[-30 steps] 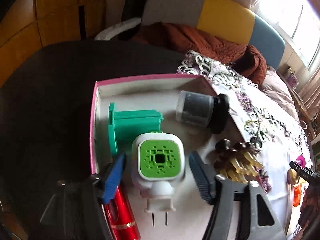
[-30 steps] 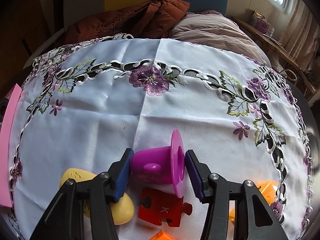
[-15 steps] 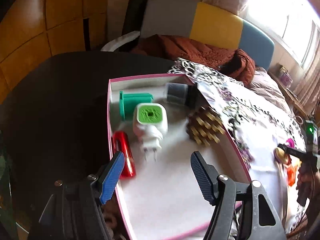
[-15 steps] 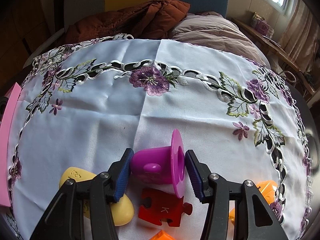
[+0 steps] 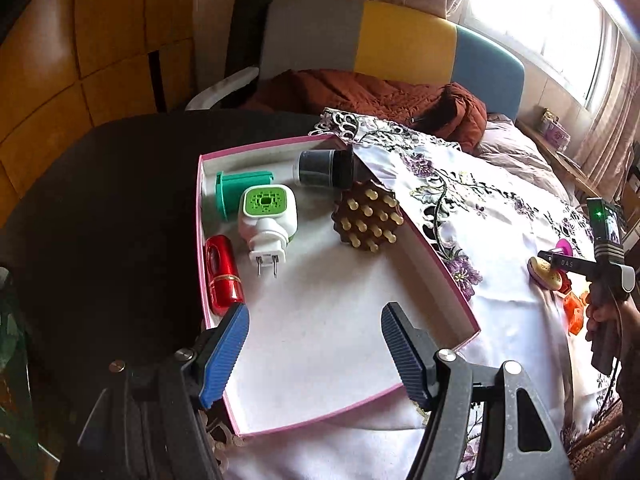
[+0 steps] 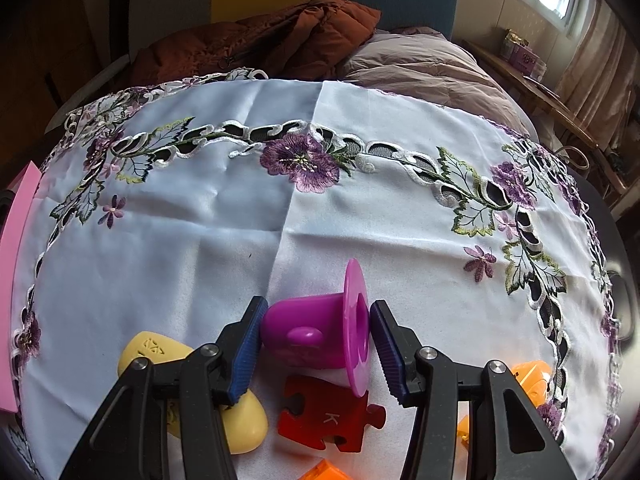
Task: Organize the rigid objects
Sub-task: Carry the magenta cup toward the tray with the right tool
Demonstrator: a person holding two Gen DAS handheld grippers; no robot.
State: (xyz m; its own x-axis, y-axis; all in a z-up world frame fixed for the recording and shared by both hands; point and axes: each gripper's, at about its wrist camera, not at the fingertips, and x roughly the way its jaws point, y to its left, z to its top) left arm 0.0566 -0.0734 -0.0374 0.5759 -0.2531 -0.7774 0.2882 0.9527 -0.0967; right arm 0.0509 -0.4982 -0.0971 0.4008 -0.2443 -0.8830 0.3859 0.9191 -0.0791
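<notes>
A pink-rimmed box [image 5: 436,264] holds a white-and-green plug-in device [image 5: 267,216], a green holder [image 5: 236,190], a red case [image 5: 222,274], a dark jar [image 5: 322,168] and a brown peg disc [image 5: 368,216]. My left gripper [image 5: 314,354] is open and empty above the box's near end. My right gripper [image 6: 316,344] has its jaws against both ends of a magenta cup [image 6: 320,330] lying on the white embroidered cloth [image 6: 200,240]. It also shows far right in the left wrist view [image 5: 560,258].
Beside the cup lie a yellow egg-shaped piece [image 6: 240,412], a red puzzle piece [image 6: 328,416] and orange pieces [image 6: 528,372]. A brown jacket [image 6: 260,40] and a sofa stand behind the table. The box's pink edge [image 6: 16,264] is at the left in the right wrist view.
My left gripper has pulled back and up from the plug-in device, which stays in the box. The right gripper and the cup have not moved.
</notes>
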